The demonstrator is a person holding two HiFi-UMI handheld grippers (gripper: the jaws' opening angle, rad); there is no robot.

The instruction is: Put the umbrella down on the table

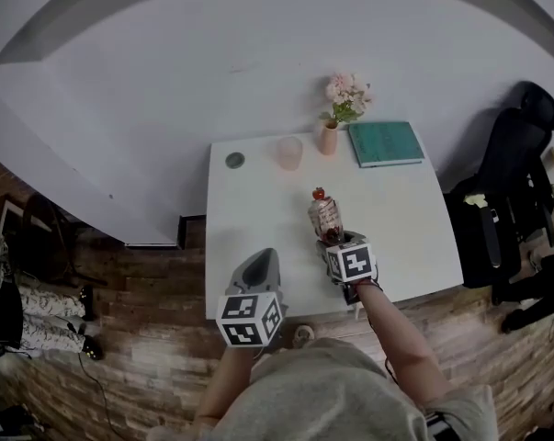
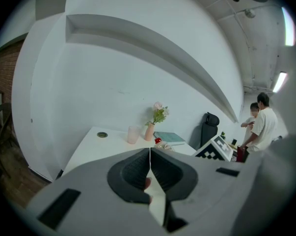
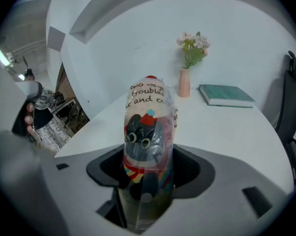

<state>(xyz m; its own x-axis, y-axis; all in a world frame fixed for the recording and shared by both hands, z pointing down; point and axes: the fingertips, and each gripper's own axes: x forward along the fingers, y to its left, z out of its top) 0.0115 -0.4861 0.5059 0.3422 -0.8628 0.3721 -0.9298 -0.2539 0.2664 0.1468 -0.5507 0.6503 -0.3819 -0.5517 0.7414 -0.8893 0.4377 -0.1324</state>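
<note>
A folded umbrella (image 1: 325, 217) in a clear printed sleeve with a red tip points away from me over the front middle of the white table (image 1: 258, 209). My right gripper (image 1: 337, 241) is shut on its near end. In the right gripper view the umbrella (image 3: 148, 132) sticks out between the jaws of the right gripper (image 3: 148, 177), with a cartoon cat face and lettering on the sleeve. Whether it touches the table (image 3: 221, 127) I cannot tell. My left gripper (image 1: 261, 265) hangs at the table's front edge. Its jaws (image 2: 149, 156) meet along a line, shut on nothing.
At the table's back stand a pink vase of flowers (image 1: 329, 136), a pink cup (image 1: 288, 152), a teal book (image 1: 385, 142) and a round grey cable port (image 1: 234, 160). A black office chair (image 1: 506, 200) is to the right. Two people (image 2: 260, 127) stand far off.
</note>
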